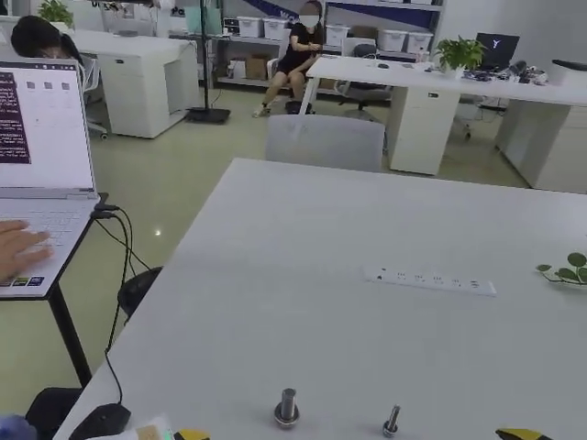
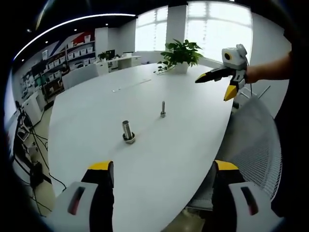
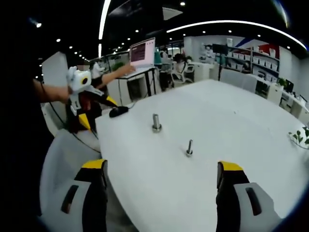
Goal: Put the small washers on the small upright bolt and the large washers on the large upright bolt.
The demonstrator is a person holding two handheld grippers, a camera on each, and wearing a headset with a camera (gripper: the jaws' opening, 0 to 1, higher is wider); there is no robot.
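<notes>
Two steel bolts stand upright on the white table (image 1: 367, 238), near its front edge. The large bolt (image 1: 286, 408) (image 2: 128, 132) (image 3: 156, 123) is on the left, the small bolt (image 1: 392, 422) (image 2: 163, 109) (image 3: 189, 148) to its right. My left gripper (image 2: 163, 166) is open and holds nothing, off the table's edge on the large bolt's side; its yellow tip (image 1: 193, 434) shows in the head view. My right gripper (image 3: 161, 166) (image 1: 523, 434) is open too, with bare jaws, off the table's edge on the small bolt's side. Each gripper view catches the other gripper held in the air, jaws apart.
A white power strip (image 1: 429, 280) lies mid-table, with plant leaves (image 1: 569, 271) at the right edge. On a side stand to the left is an open laptop (image 1: 46, 165), a person's hand on its keyboard. A grey chair (image 1: 326, 142) stands at the far side.
</notes>
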